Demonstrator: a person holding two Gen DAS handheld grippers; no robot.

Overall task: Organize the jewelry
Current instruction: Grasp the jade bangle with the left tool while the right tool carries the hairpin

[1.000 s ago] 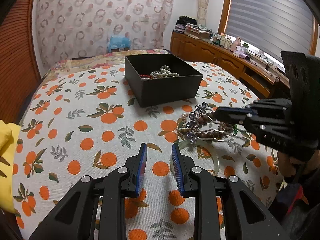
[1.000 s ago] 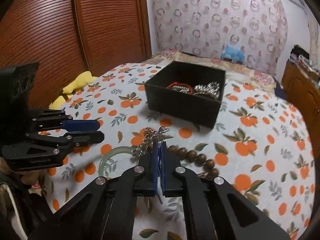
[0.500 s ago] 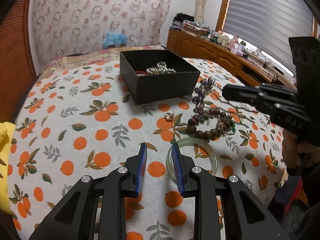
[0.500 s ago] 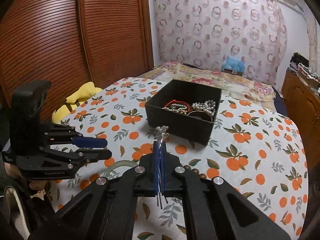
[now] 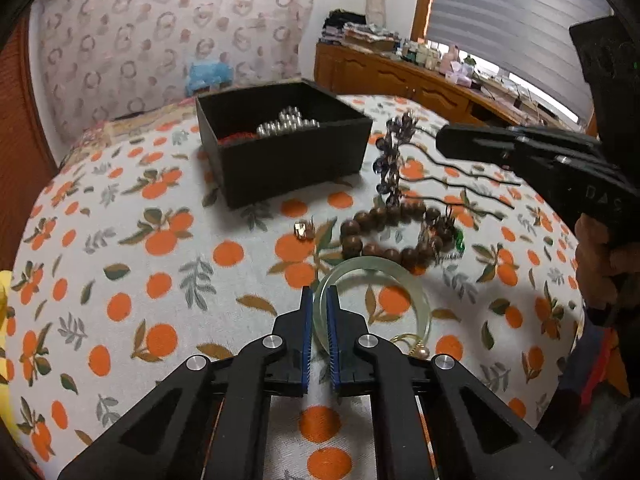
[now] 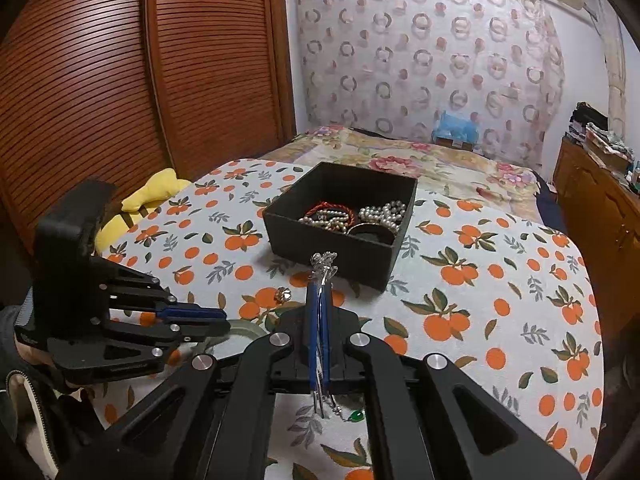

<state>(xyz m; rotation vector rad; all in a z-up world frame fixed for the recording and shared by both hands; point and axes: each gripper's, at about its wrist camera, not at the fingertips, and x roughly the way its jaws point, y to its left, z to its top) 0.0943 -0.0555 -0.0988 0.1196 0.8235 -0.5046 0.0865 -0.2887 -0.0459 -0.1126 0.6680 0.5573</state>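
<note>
**Ana:** Left wrist view first: the left gripper has its blue pads pinched on the near rim of the pale green bangle, which lies flat on the orange-print cloth. At about one o'clock from it, the right gripper is pressed together on the flowered hairpin, which hangs clear of the cloth with its dark prongs trailing.

**Ben:** How far along does the sorting look?

**Ana:** Partly done, by her reading. The black box at eleven o'clock already holds pearl strands, a red cord bracelet and a dark round piece. Left outside are the bangle, the hairpin, the wooden bead bracelet just beyond the bangle, a small earring at ten o'clock of the beads, a green-stoned piece touching the beads' right side, and a gold pearl-tipped piece by the bangle's near edge.

**Ben:** So two items are in hand and roughly four wait?

**Ana:** That seems right; neither held piece is over the box yet.

**Ben:** Any writing?

**Ana:** Raised letters on the right gripper's body read roughly "DAS". The small print on the left gripper in the right wrist view is too small to read. Nothing legible on the box.
</note>
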